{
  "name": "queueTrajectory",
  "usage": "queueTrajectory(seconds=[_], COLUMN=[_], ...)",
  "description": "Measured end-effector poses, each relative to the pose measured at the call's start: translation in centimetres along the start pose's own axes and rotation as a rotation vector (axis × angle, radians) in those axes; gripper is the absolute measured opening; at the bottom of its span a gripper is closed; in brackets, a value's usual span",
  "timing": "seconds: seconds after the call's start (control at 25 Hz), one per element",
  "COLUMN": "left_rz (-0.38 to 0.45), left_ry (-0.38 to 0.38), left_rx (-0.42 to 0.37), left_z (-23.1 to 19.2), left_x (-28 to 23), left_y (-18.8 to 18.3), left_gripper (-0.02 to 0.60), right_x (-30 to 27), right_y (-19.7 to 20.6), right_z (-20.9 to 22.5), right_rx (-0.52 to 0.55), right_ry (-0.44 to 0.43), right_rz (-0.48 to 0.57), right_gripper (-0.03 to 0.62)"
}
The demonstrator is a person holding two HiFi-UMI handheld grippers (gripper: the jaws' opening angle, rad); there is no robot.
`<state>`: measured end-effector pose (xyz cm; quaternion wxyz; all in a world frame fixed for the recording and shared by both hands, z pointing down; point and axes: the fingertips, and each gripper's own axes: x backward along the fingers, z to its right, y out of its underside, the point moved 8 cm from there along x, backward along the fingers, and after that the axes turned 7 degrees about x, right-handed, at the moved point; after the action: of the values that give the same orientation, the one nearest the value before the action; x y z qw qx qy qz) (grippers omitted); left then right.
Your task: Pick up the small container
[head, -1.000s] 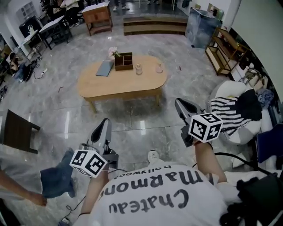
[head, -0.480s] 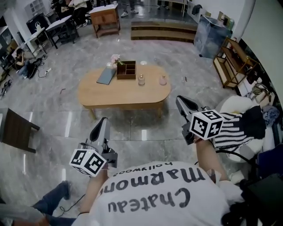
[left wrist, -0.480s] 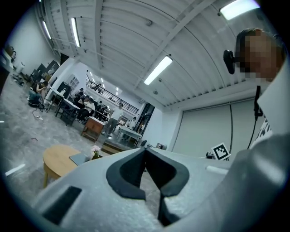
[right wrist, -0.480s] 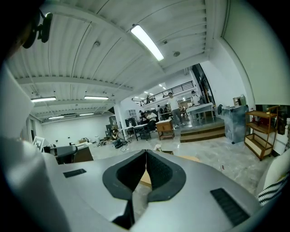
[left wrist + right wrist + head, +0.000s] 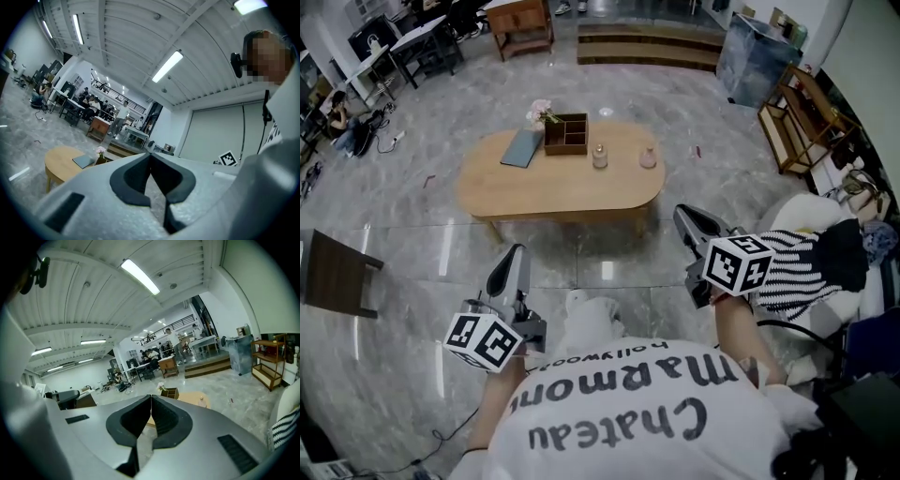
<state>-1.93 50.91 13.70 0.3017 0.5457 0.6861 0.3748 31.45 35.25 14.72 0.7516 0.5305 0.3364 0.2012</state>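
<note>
Two small containers stand on the oval wooden table (image 5: 558,187): a clear glass jar (image 5: 599,157) and a pinkish one (image 5: 648,157), both to the right of a dark wooden box (image 5: 565,133). My left gripper (image 5: 516,253) and right gripper (image 5: 682,216) are held over the floor, well short of the table, both pointing toward it. Each is shut with nothing between its jaws. In the right gripper view the shut right gripper (image 5: 151,397) has the box (image 5: 169,393) and one container (image 5: 202,401) just past it. In the left gripper view, the left gripper (image 5: 150,154) hides most of the table (image 5: 61,161).
A grey notebook (image 5: 522,147) and pink flowers (image 5: 539,113) lie at the table's left. A dark stool (image 5: 333,277) stands at the left. A white chair with striped cloth (image 5: 806,258) is at the right, and a wooden shelf (image 5: 797,122) stands behind it.
Both grippers and the view have moved forward toward the table. The person in jeans at the lower left has gone out of view. Both grippers stay shut.
</note>
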Motion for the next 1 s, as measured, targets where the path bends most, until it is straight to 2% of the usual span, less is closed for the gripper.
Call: queueTrajectory(seconds=[0.36, 0.68, 1.0], left_rz=[-0.041, -0.056, -0.051], left_ry=[0.011, 0.06, 0.13], left_rx=[0.032, 0.019, -0.009], left_z=[-5.2, -10.6, -15.9], left_x=[-7.1, -15.3, -22.7], left_y=[-1.7, -7.0, -12.8], left_gripper=[0.014, 0.014, 0.014], right_x=[-7.4, -15.5, -22.9], right_y=[-0.9, -5.0, -9.6], right_z=[2.4, 3.9, 4.5], right_rx=[-0.061, -0.078, -0.079], right_ry=[0.03, 0.063, 0.115], right_rz=[-0.036, -0.021, 0.04], right_gripper=[0.014, 0.014, 0.014])
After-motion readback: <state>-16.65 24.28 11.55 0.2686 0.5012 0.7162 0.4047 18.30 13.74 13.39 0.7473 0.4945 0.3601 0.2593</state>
